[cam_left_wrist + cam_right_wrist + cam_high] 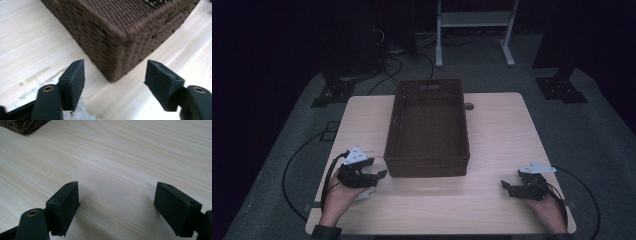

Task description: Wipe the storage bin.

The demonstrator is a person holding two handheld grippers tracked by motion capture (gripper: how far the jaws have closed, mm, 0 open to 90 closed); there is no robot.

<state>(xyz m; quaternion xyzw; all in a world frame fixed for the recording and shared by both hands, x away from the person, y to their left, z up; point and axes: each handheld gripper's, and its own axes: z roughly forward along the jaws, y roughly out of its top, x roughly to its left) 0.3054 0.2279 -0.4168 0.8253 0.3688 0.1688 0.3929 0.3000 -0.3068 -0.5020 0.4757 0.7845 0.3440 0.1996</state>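
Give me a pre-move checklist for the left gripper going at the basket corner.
1. Left gripper open: ok, nothing between the jaws.
2. Aimed at the near corner of the basket: ok in the left gripper view.
3. Contact with the basket: cannot tell; the corner looks just ahead of the tips.
4. Right gripper open, apart from the basket: ok.
5. Table free around the basket: ok.
6. Basket contents: none visible.

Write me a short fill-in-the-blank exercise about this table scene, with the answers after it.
1. The brown woven ____ stands in the middle of the table.
2. The left gripper points at a ____ of that container.
3. The fingers of the right gripper hold ____ between them.
4. Both grippers have their jaws ____.

Missing words: basket; corner; nothing; open
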